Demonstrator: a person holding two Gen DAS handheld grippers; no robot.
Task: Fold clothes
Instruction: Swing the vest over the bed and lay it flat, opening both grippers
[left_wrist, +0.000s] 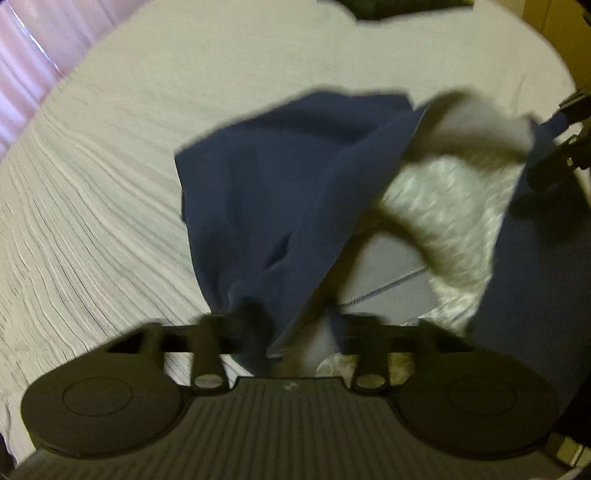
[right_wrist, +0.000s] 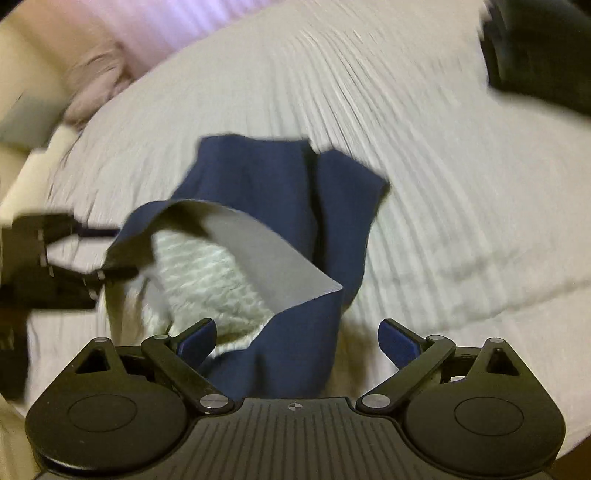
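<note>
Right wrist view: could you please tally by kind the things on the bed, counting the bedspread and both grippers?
Garments: 1, the navy garment
Grippers: 2, the left gripper and the right gripper
Bedspreads: 1, the ribbed white bedspread
Blurred dark items: 1, the dark item, too blurred to identify
Total: 5

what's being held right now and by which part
The left gripper pinches the navy shorts at the waistband edge. The right gripper has its jaws apart around the cloth, gripping nothing.
</note>
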